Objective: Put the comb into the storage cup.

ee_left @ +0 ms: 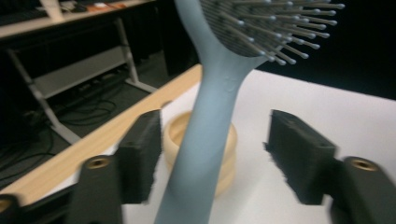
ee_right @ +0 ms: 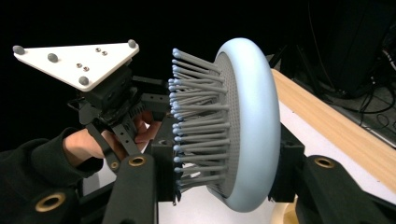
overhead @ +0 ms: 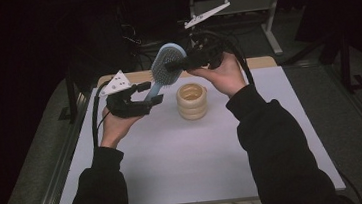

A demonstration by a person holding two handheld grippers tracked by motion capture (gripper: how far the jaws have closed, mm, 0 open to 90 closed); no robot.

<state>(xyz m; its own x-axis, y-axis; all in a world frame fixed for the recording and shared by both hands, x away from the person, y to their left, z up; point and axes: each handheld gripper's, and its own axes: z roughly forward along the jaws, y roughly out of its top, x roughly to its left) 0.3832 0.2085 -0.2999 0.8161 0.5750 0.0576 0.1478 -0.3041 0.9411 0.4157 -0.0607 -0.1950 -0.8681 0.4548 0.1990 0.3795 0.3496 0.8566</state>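
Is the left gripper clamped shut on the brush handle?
No, in the left gripper view the left gripper stands open, with a clear gap between each jaw and the brush handle.

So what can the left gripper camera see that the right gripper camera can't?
The left gripper view alone shows the brush handle standing between open jaws, and the stack of tan rings behind it. The right gripper view alone shows the left gripper with its grey plate and the hand holding it, and jaws shut on the brush head. Both show the blue hairbrush, its bristles and the white table.
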